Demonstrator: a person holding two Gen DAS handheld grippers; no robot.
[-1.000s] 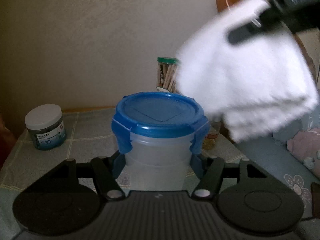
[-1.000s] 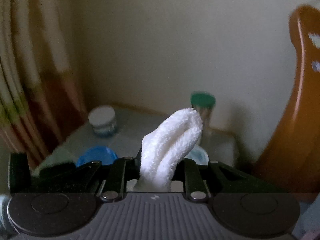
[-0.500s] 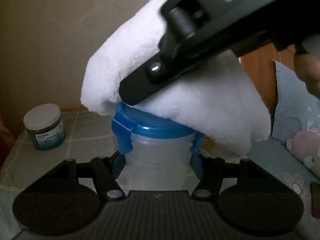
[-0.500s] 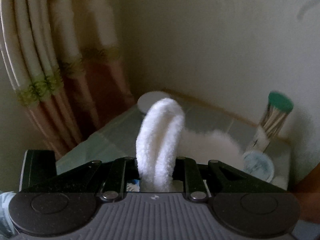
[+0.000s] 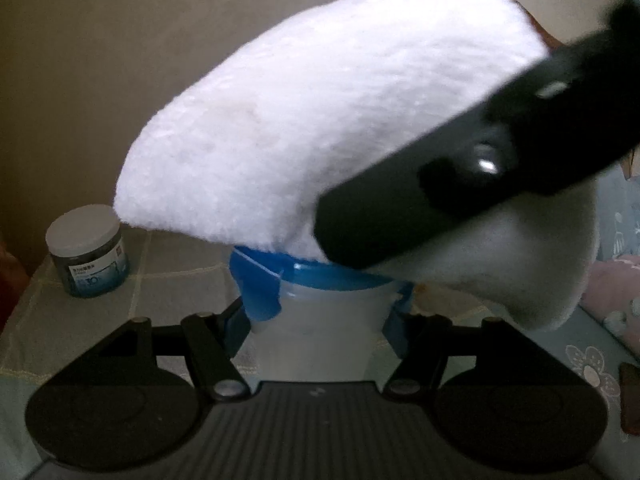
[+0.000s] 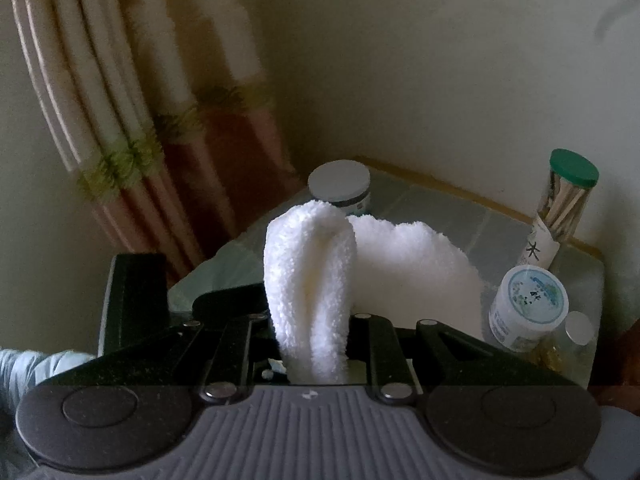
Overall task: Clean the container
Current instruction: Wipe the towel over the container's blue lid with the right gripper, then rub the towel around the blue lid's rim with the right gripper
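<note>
On the table (image 5: pixel 180 280), one container (image 5: pixel 320 320) in the opening left gripper (image 5: pixel 320 334), one cloth (image 6: pixel 310 280) pinched by right gripper (image 6: pixel 310 344).

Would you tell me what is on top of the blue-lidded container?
A folded white cloth lies over the container, clamped in the right gripper. Only the blue lid's front rim shows; its top is covered.

**Small table, crowded corner**

We're looking at a small table (image 5: pixel 180 280) under a pale checked cloth, pushed up against the wall. The clear container (image 5: pixel 320 332) with the blue lid stands on it near the front. Back left we've got a dark jar with a white lid (image 5: pixel 86 252). On the far right side we spot a tall tube with a green cap (image 6: pixel 564 208), and just in front of it a squat white pot (image 6: pixel 528 308) with a printed lid. Beside that sits a small clear bottle (image 6: pixel 578 332), partly hidden.
</note>
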